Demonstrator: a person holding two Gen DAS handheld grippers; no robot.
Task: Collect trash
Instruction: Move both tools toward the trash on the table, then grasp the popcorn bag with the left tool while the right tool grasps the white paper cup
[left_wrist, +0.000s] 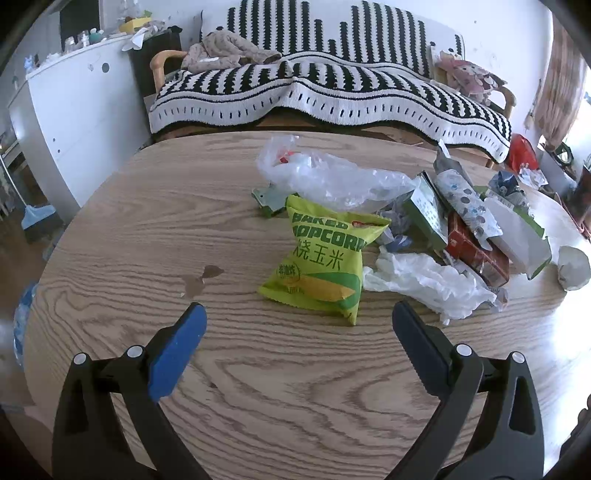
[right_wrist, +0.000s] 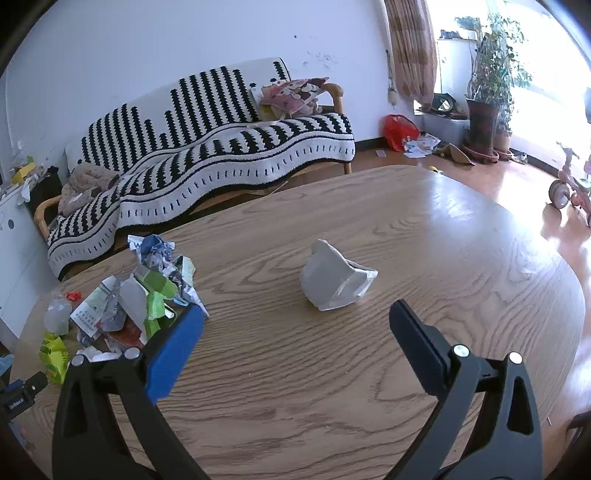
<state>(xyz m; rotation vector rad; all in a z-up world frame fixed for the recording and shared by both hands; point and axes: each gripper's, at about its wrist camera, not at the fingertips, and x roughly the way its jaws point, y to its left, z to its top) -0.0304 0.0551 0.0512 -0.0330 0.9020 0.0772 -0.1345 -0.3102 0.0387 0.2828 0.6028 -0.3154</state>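
Left tool (left_wrist: 298, 320): nearest the lens, fingers spread wide apart and holding nothing, hovering low over bare wood just short of the popcorn bag.
Tabletop (left_wrist: 258, 387): wood-grain, rounded edge, with a small dark stain (left_wrist: 202, 279) at the left of the trash.
Popcorn bag (left_wrist: 320, 260): yellow-green snack packet standing crumpled, lined up between the left tool's fingers and closest of all the litter.
Clear plastic bag (left_wrist: 325, 176): lies behind the popcorn bag, loose and crinkled.
White plastic wrap (left_wrist: 428, 282): just right of the popcorn bag, touching the heap.
Heap of cartons and wrappers (left_wrist: 469, 221): green box, red carton, patterned sleeve and white box piled against one another at the right.
Right tool (right_wrist: 296, 316): also gaping and empty, aimed at the grey cup.
Grey cup (right_wrist: 334, 281): crushed paper cup lying on its side, alone and well apart from the heap, which sits at the left edge of the right wrist view.
Progress: by my reading, nothing is collected yet; every piece lies on the tabletop, and no bin or sack for it shows in either view.
Left to do: grip the popcorn bag and the grey cup first, then work through the heap.
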